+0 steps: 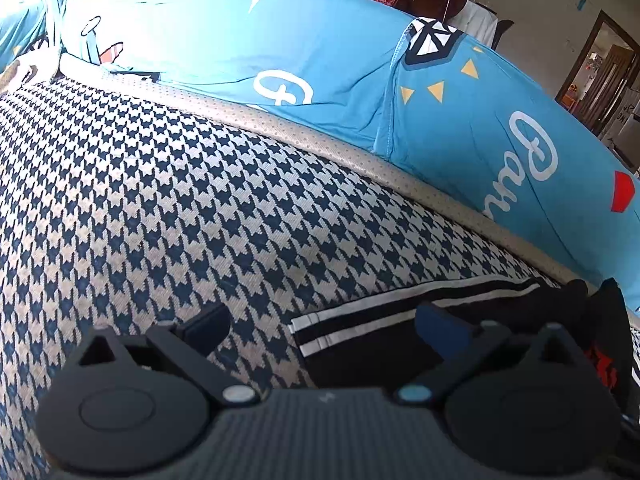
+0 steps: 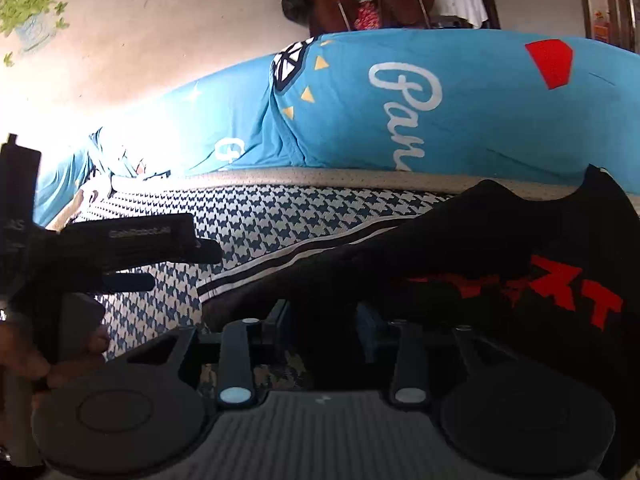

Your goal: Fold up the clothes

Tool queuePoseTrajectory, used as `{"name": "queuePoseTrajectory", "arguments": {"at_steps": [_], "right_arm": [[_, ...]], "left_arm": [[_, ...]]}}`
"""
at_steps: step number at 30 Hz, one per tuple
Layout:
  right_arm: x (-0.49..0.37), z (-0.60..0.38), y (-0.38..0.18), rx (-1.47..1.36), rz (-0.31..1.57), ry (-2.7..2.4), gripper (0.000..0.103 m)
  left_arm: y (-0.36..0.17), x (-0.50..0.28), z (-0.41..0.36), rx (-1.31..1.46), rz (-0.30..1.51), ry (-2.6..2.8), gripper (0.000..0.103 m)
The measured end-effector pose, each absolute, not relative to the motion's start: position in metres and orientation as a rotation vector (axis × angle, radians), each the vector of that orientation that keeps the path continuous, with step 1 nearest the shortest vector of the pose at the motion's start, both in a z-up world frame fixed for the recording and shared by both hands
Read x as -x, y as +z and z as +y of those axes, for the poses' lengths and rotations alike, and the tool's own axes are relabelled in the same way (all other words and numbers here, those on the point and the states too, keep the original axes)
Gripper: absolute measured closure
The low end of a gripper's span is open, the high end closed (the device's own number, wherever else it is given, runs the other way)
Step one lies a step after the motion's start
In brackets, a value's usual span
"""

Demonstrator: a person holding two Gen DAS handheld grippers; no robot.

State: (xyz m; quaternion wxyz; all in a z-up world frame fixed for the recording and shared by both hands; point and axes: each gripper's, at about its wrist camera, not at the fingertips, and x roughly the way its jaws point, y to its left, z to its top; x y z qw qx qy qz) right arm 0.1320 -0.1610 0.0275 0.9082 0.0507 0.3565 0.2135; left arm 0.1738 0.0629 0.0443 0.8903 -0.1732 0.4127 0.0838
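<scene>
Black garment [image 2: 460, 248] with white stripes lies on houndstooth cover [image 1: 160, 200], near its beige edge band [image 1: 320, 136].
Left gripper [image 1: 320, 330] gapes empty over open cloth; right gripper [image 2: 324, 320] jaws partly apart, black fabric between; blue printed bedding [image 1: 280, 40] borders beyond.

The black garment [image 1: 400, 340] runs off the left wrist view's right edge. In the right wrist view it hides the right gripper's [image 2: 324, 320] fingertips.

Matte black left tool [image 1: 322, 326] and right tool [image 2: 324, 320]: round knobbed discs, ribbed grey centre plates, pale rivets on slim linkage bars. Blue pad [image 1: 438, 328] on one finger. White lettering along the left tool's side.
</scene>
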Motion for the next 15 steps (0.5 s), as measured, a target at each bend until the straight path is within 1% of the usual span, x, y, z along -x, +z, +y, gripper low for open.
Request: {"name": "queuePoseTrajectory", "arguments": {"at_steps": [6,15], "right_arm": [[-0.099,-0.185,0.039,-0.190,0.702,0.392,0.062],[-0.097,-0.208,0.039,-0.168,0.731,0.355,0.062]], "left_arm": [[0.029,-0.186,0.060,0.324,0.874,0.125,0.000],[0.024,-0.198,0.033,0.150,0.789,-0.002,0.000]]}}
